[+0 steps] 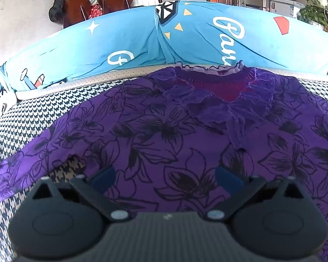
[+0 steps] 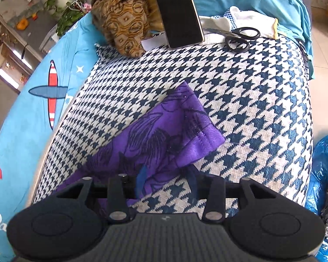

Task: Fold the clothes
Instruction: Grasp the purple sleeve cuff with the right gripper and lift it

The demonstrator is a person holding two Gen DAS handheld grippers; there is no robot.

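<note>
A purple blouse with black flower outlines lies spread flat on the houndstooth sofa seat, its ruffled neckline toward the blue backrest cover. My left gripper is open, its blue pads wide apart just above the blouse's lower front. In the right wrist view a purple sleeve lies diagonally across the houndstooth seat, cuff pointing away. My right gripper is open and low over the sleeve's near part; one blue pad rests against the fabric.
A blue printed cover drapes the backrest. At the seat's far end stand a phone, black scissors, white gloves and a brown patterned cloth. A blue plastic bag sits beyond the right edge.
</note>
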